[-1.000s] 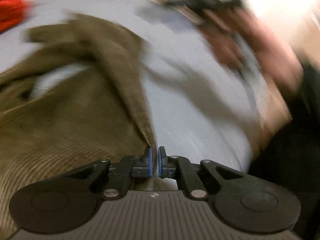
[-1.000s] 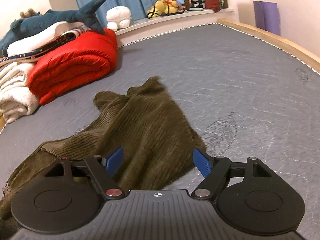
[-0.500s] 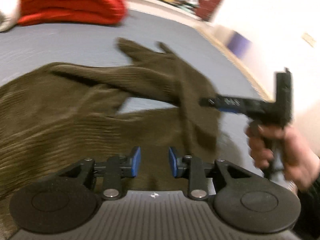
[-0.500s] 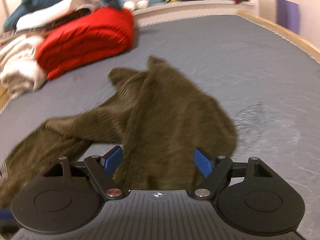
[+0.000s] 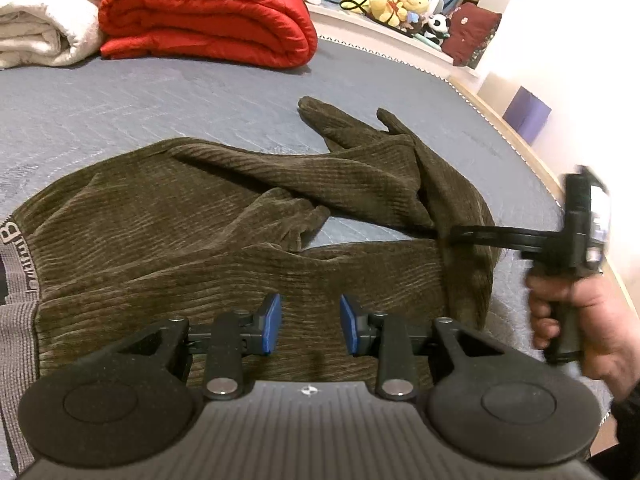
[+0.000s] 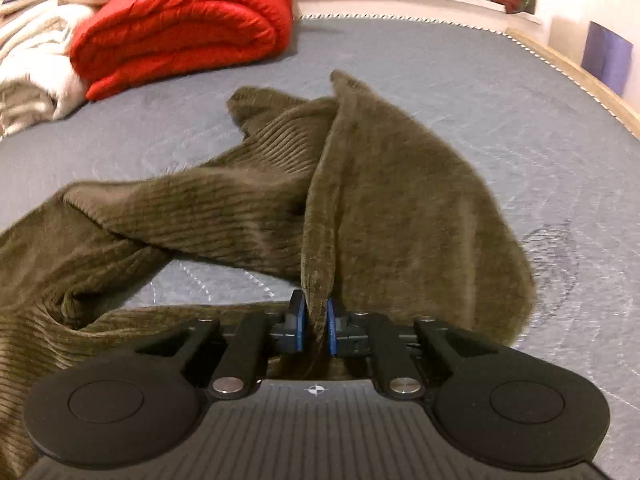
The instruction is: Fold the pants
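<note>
Olive-brown corduroy pants (image 5: 192, 240) lie crumpled across the grey quilted bed (image 5: 120, 100), waistband at 9 o'clock in the left wrist view and legs trailing toward 1 o'clock. The right gripper (image 6: 315, 326), open half a second ago, has now closed its blue pads (image 6: 298, 326) on a raised fold of a pant leg; in the left view it enters from 3 o'clock. The left gripper (image 5: 307, 328) has widened since then and hovers over the fabric, holding nothing. A folded red quilt (image 5: 208, 20) sits at 11 o'clock.
</note>
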The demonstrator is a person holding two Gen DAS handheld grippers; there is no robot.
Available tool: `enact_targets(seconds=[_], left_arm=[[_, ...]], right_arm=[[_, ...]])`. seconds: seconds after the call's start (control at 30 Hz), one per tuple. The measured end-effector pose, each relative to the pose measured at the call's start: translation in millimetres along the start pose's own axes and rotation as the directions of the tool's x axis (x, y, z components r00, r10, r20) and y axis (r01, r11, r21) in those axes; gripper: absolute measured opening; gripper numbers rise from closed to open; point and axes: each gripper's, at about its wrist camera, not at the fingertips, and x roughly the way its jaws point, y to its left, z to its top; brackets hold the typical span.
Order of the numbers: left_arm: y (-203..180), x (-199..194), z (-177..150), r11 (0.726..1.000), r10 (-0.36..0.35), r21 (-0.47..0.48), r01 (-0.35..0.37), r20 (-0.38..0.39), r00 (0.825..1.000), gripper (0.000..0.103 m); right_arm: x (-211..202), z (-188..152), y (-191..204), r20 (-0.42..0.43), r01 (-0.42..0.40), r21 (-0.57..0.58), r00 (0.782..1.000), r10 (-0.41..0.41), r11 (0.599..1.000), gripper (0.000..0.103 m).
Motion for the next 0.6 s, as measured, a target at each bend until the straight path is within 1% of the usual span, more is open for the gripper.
enact_targets(seconds=[0.07,0.13,0.2,0.27,0.33,0.4,0.43,0.47,0.5,0.53,0.57,0.6], left_arm=[[4,-4,0,1.0,0.006,-0.006,-0.006,0.008,1.0,0.036],[6,-9,1,1.0,0.005,-0.016,-0.005,0.013,1.0,0.036],[9,-12,1,1.0,0.002,-0.026,-0.002,0.013,1.0,0.036],[10,-16,1,0.999,-0.007,-0.031,0.008,0.009,1.0,0.036],[9,-20,1,0.999,-0.019,-0.035,0.019,0.004,1.0,0.036],[8,-23,1,0.999,-0.026,-0.041,0.026,0.005,1.0,0.036],[8,-24,1,0.999,-0.029,-0.044,0.03,0.006,1.0,0.036],[7,-25,2,0.998,-0.034,-0.048,0.034,0.008,0.999,0.036],[6,-26,3,0.998,-0.035,-0.05,0.035,0.009,0.999,0.036],[4,-26,3,0.998,-0.034,-0.052,0.035,0.012,0.999,0.036],[4,-26,4,0.998,-0.034,-0.052,0.034,0.014,0.999,0.036],[3,-26,4,0.998,-0.032,-0.053,0.033,0.015,0.999,0.036]], right_arm=[[-23,1,-13,0.039,0.016,-0.02,0.999,-0.015,1.0,0.009],[-47,-2,-30,0.055,0.024,-0.031,0.998,-0.023,0.999,0.008],[-70,-10,-49,0.047,0.044,-0.047,0.998,-0.041,0.998,0.008],[-93,-24,-70,0.026,0.046,-0.068,0.999,-0.044,0.997,0.007],[-111,-42,-91,-0.018,0.043,-0.089,0.999,-0.045,0.995,0.007],[-124,-62,-111,-0.099,0.024,-0.095,0.995,-0.033,0.995,0.007],[-125,-73,-119,-0.158,0.0,-0.097,0.987,-0.015,0.995,0.006],[-124,-83,-125,-0.22,-0.014,-0.106,0.975,-0.01,0.994,0.003],[-122,-93,-129,-0.272,0.001,-0.131,0.962,-0.037,0.991,0.0],[-121,-101,-132,-0.298,0.028,-0.175,0.951,-0.08,0.984,0.0],[-121,-104,-134,-0.291,0.046,-0.2,0.951,-0.104,0.979,0.0],[-125,-102,-137,-0.256,0.052,-0.195,0.961,-0.102,0.979,0.002]])
